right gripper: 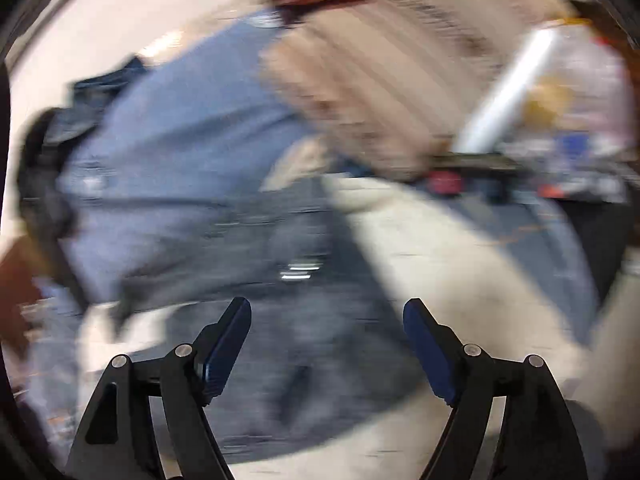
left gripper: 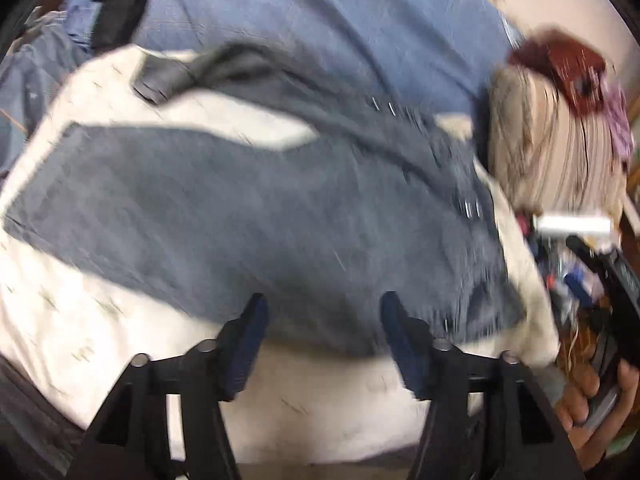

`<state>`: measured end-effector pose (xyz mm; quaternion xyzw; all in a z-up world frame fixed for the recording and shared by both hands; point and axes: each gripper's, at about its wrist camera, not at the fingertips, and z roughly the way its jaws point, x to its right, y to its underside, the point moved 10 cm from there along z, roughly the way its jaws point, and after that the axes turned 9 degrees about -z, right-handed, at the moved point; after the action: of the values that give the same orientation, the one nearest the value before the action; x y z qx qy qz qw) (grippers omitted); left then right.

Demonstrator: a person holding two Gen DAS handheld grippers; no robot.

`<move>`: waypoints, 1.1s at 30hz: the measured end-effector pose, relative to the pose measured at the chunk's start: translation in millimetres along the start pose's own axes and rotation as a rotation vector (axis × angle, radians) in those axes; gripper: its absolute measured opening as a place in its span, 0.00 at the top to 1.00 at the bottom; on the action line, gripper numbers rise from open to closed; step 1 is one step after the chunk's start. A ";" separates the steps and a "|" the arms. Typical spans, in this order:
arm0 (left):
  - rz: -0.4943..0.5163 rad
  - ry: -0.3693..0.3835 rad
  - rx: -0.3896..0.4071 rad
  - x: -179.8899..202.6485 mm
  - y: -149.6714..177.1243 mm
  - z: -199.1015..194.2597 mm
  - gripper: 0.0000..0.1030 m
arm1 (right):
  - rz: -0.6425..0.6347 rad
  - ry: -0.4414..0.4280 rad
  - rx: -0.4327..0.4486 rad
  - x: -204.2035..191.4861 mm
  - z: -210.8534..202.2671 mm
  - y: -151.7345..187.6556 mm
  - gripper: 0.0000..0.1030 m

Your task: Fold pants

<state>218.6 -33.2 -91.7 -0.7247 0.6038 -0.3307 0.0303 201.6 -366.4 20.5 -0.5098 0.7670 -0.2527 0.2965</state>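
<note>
Grey-blue pants lie spread across a white cloth surface, legs running to the left, waist toward the right. My left gripper is open and empty, its fingertips at the near edge of the pants. In the blurred right wrist view the same pants lie under my right gripper, which is open and empty just above the fabric.
A light blue garment lies behind the pants; it also shows in the right wrist view. A stack of folded beige cloth with a red item stands at right. Clutter and a white tube lie beyond it.
</note>
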 end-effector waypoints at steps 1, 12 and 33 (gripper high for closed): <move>-0.026 0.005 0.025 -10.6 -12.3 -5.3 0.35 | -0.013 -0.081 -0.025 -17.8 7.7 -1.8 0.22; -0.349 -0.027 0.121 -99.2 -199.0 -5.8 0.32 | -0.038 -0.472 -0.309 -208.2 125.7 -11.2 0.22; -0.614 0.047 -0.035 -183.1 -223.5 67.9 0.32 | 0.023 -0.220 -0.568 -341.7 361.2 -6.2 0.94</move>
<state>435.1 166.7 -126.7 -0.8658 0.3627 -0.3307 -0.0975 566.9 -81.0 -159.5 -0.5877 0.7761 0.0319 0.2263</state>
